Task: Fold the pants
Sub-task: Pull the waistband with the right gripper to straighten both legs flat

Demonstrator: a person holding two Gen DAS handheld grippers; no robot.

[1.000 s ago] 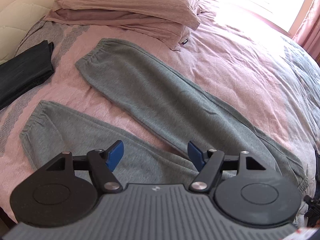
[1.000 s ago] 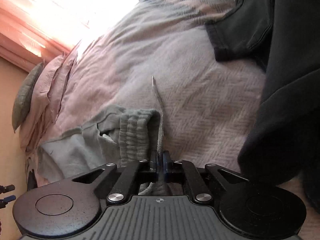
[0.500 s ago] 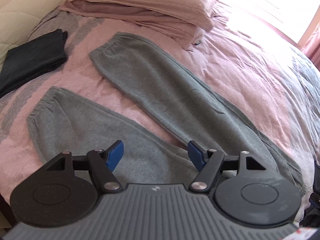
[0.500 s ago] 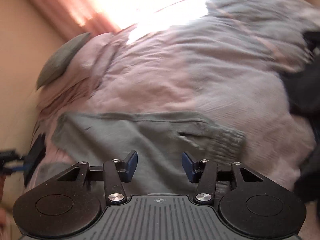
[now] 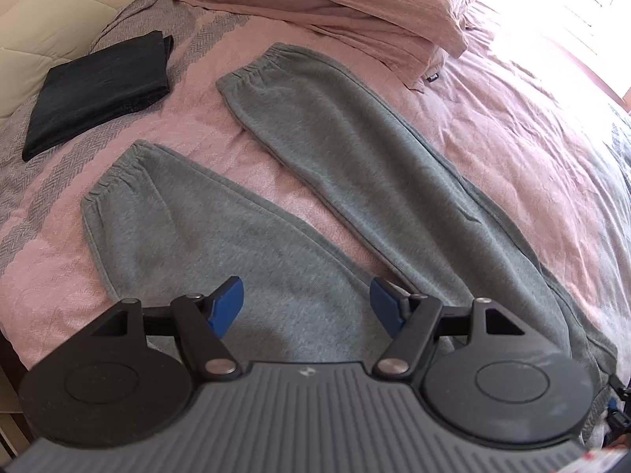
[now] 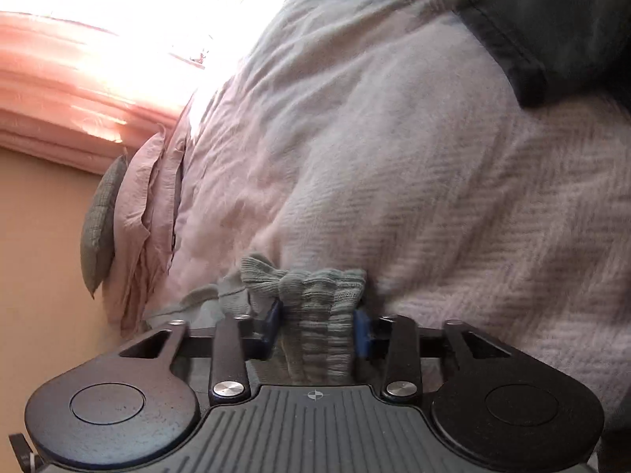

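Right claw [image 6: 317, 333] pinching pants [image 6: 315, 295] waistband; left claw [image 5: 305, 307] spread above legs.

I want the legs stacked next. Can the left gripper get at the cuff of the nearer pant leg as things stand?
Probably yes. The left gripper is open and holds nothing, and the nearer leg's cuff lies flat on the bedspread with nothing on it. The folded black cloth lies apart from it, out of the way.

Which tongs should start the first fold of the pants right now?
Right. The right tongs already clamp the bunched waistband; the left tongs hang open above a pant leg, gripping nothing.
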